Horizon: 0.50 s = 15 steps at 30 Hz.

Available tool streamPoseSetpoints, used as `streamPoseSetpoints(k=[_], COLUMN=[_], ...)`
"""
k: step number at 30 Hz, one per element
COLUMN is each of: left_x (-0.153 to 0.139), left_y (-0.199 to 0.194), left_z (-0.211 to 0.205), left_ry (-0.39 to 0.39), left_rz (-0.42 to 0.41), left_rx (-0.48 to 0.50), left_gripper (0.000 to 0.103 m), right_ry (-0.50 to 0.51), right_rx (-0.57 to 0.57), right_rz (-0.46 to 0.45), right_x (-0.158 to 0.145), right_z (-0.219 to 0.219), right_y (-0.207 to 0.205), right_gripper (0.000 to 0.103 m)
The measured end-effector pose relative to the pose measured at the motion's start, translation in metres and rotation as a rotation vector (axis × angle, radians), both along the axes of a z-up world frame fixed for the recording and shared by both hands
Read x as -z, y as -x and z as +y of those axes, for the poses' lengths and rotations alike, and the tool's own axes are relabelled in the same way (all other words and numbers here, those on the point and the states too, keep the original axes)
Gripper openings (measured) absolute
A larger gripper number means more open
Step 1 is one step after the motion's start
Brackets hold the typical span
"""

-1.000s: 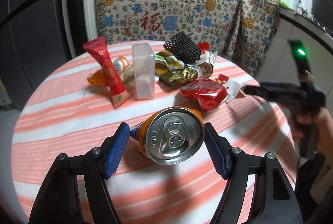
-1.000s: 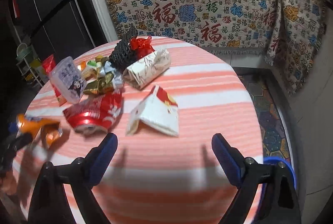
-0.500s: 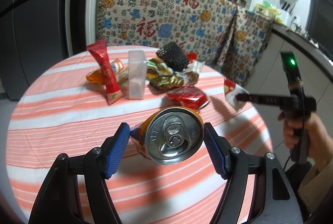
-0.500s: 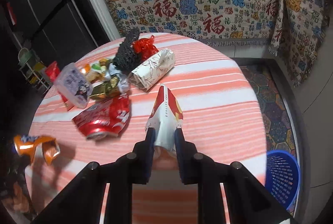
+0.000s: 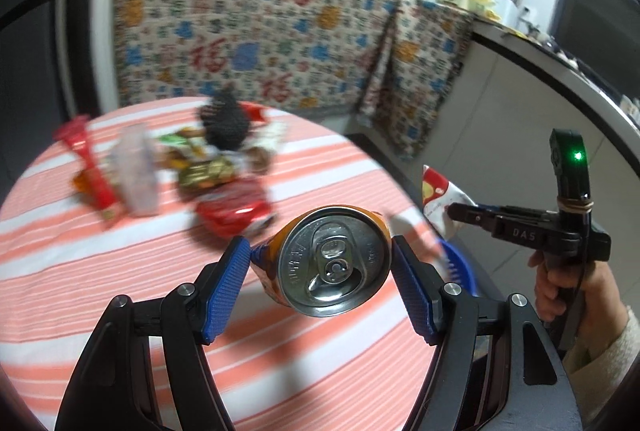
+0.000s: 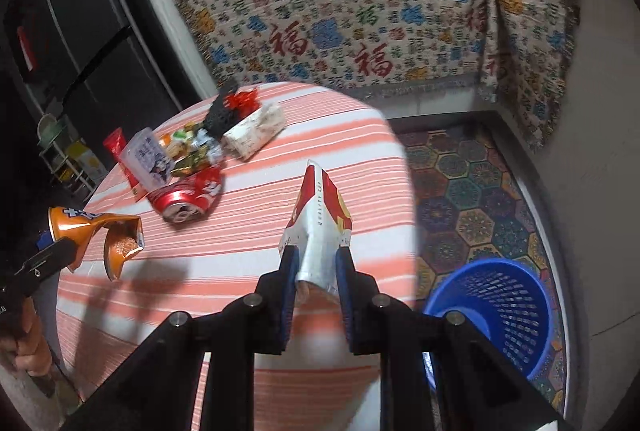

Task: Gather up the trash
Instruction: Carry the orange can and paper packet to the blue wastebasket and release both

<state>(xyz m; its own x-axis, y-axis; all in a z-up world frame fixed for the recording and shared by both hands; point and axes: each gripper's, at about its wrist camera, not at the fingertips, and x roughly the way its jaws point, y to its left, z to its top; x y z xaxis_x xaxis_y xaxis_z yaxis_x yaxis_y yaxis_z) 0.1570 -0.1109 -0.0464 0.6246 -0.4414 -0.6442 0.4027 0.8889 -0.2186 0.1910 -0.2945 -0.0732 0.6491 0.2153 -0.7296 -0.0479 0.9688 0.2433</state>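
Observation:
My left gripper (image 5: 320, 277) is shut on a crushed orange can (image 5: 334, 259), held above the striped table (image 5: 120, 295); the can also shows in the right wrist view (image 6: 96, 229). My right gripper (image 6: 316, 263) is shut on a red and white wrapper (image 6: 320, 215), lifted over the table's right edge; the wrapper also shows in the left wrist view (image 5: 440, 199). A blue trash basket (image 6: 500, 311) stands on the floor to the right of the table. A red crushed can (image 6: 186, 197) and a pile of wrappers (image 6: 200, 151) lie on the table.
A clear plastic cup (image 6: 146, 157), a red tube packet (image 5: 90, 171), a black mesh piece (image 5: 226, 121) and a white rolled wrapper (image 6: 256, 131) lie in the pile. A patterned cloth (image 6: 360, 11) hangs behind. A dark fridge (image 6: 60, 31) stands left.
My right gripper closed on the red and white wrapper and lifted it toward the right edge. My left gripper raised the orange can and swung right, toward the basket.

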Motion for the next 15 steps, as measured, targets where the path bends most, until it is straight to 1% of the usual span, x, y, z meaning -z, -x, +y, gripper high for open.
streamPoseSetpoints(k=[4, 9, 11, 15], left_x=[-0.004, -0.001, 0.008, 0.032], left_y=[-0.008, -0.019, -0.026, -0.035], left_z=[-0.056, -0.136, -0.170, -0.223], left_ry=[0.021, 0.036, 0.045, 0.039], left_rz=[0.011, 0.036, 0.066, 0.121], left_rx=[0.084, 0.195, 0.234, 0.265], left_gripper=[0.072, 0.072, 0.072, 0.072], right_ry=[0.032, 0.062, 0.056, 0.035], right_rx=[0.095, 0.231, 0.262, 0.315], right_rz=[0.005, 0.075, 0.107, 0.138], right_x=[0.000, 0.021, 0.031, 0.048], right_z=[-0.051, -0.122, -0.143, -0.172], right_y=[0.015, 0.035, 0.045, 0.056], right_gripper=[0.020, 0.021, 0.021, 0.022])
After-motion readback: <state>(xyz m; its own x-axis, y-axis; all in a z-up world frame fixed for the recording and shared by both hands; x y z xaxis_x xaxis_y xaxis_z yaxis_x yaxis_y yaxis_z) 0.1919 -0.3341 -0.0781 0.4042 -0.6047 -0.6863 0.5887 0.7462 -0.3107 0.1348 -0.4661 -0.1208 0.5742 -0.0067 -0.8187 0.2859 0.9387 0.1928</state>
